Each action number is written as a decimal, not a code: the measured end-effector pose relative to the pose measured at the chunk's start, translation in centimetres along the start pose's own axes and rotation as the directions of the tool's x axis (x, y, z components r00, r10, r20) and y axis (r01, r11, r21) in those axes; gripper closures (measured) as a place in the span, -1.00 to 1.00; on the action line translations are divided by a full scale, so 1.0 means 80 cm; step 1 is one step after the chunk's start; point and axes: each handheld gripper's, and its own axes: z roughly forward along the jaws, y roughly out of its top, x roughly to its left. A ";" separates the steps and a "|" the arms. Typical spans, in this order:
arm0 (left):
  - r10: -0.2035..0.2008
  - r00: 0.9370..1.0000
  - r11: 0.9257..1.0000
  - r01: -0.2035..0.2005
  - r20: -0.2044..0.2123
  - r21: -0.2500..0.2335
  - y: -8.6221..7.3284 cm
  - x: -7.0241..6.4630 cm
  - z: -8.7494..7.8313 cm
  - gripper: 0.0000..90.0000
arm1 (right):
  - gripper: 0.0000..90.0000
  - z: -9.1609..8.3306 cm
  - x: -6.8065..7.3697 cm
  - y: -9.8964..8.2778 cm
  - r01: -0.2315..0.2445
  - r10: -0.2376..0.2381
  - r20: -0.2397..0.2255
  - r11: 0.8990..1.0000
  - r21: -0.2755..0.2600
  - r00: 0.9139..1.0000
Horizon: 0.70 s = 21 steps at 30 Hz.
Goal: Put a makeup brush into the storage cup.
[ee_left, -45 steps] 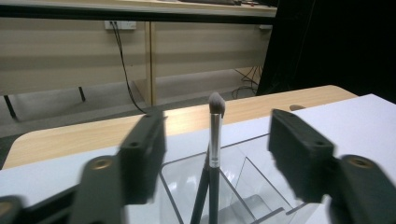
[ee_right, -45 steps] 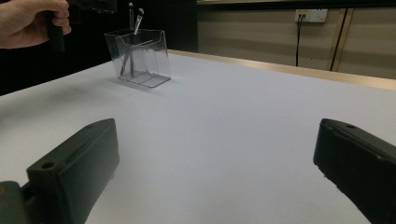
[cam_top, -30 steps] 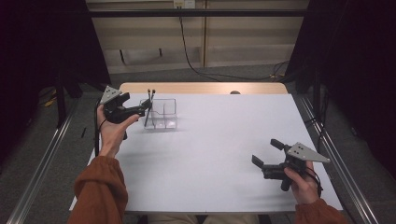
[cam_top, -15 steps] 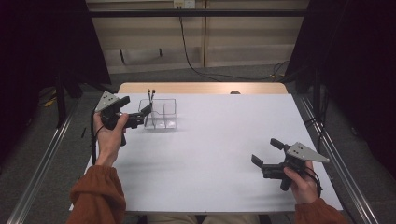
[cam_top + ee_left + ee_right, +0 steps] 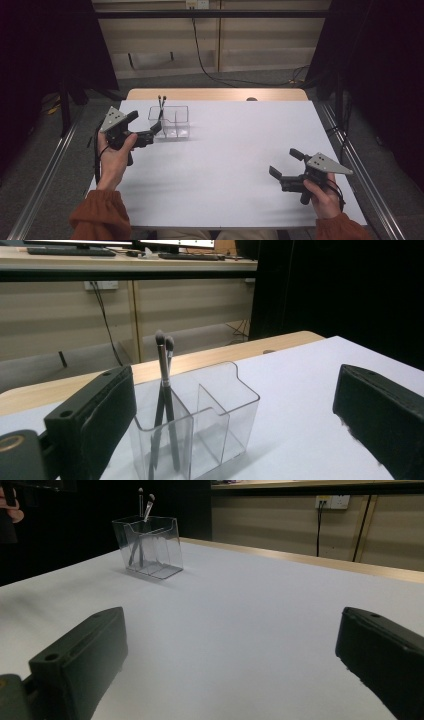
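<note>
A: How do the hands sit?

B: The left gripper (image 5: 150, 131) is held up at the table's far left, its jaws spread wide and pointing across at the clear organizer (image 5: 170, 122), which stands just beside the tips. Nothing is between the jaws. The left forearm, in a rust-coloured sleeve (image 5: 97, 215), runs up from the near edge.

A: And the other one?

B: The right gripper (image 5: 286, 164) hangs low over the near right part of the white table (image 5: 235, 150), jaws spread as well, empty, aimed toward the left and away from the person. It is well apart from the organizer.

A: What is in the organizer?

B: Two makeup brushes (image 5: 164, 390) stand tilted in its left compartment (as the left gripper view shows it), heads up above the rim; the other compartments look empty.

A: Anything in the way?

B: No. The sheet between the right gripper and the organizer is bare. A wooden strip (image 5: 215, 94) runs along the far edge, metal rails (image 5: 47, 170) flank both sides, and a dark curtain stands beyond each rail
</note>
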 end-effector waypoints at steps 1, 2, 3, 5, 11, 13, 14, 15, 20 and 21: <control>0.002 1.000 1.000 -0.002 0.002 0.004 -0.001 -0.001 -0.002 -0.92 | -1.00 0.000 0.000 0.000 -0.001 0.001 0.002 1.000 0.001 1.000; 0.008 1.000 1.000 -0.008 0.000 0.006 -0.002 -0.003 -0.004 -0.92 | -1.00 0.000 0.000 0.000 0.000 0.000 0.003 1.000 0.001 1.000; 0.010 1.000 1.000 -0.010 0.002 0.006 -0.002 -0.004 -0.005 -0.92 | -1.00 -0.001 0.000 0.000 0.003 -0.003 0.003 1.000 0.003 1.000; 0.005 1.000 1.000 -0.005 0.004 0.001 -0.003 -0.007 -0.010 -0.92 | -1.00 -0.001 0.000 0.000 0.003 -0.003 0.004 1.000 0.003 1.000; 0.001 1.000 1.000 -0.001 0.009 -0.002 -0.008 -0.008 -0.026 -0.92 | -1.00 -0.005 0.001 0.001 0.009 -0.009 0.016 1.000 0.001 1.000; -0.003 1.000 1.000 0.003 0.004 -0.004 -0.010 -0.007 -0.032 -0.92 | -1.00 -0.006 0.001 0.001 0.012 -0.012 0.018 1.000 0.002 1.000; -0.004 1.000 1.000 0.004 0.003 -0.005 -0.011 -0.006 -0.035 -0.92 | -1.00 -0.007 0.002 0.001 0.007 -0.007 0.021 1.000 0.000 1.000; -0.005 1.000 1.000 0.005 0.009 -0.006 -0.011 -0.005 -0.036 -0.92 | -1.00 -0.007 0.002 0.001 0.007 -0.007 0.022 1.000 0.000 1.000; 0.007 1.000 0.999 -0.006 0.015 -0.037 -0.013 -0.008 -0.054 -0.92 | -1.00 -0.009 0.003 0.000 0.006 -0.006 0.026 1.000 0.002 1.000; 0.015 1.000 0.999 -0.014 0.021 -0.043 -0.015 -0.009 -0.058 -0.91 | -1.00 -0.009 0.003 0.001 0.003 -0.003 0.028 1.000 0.001 1.000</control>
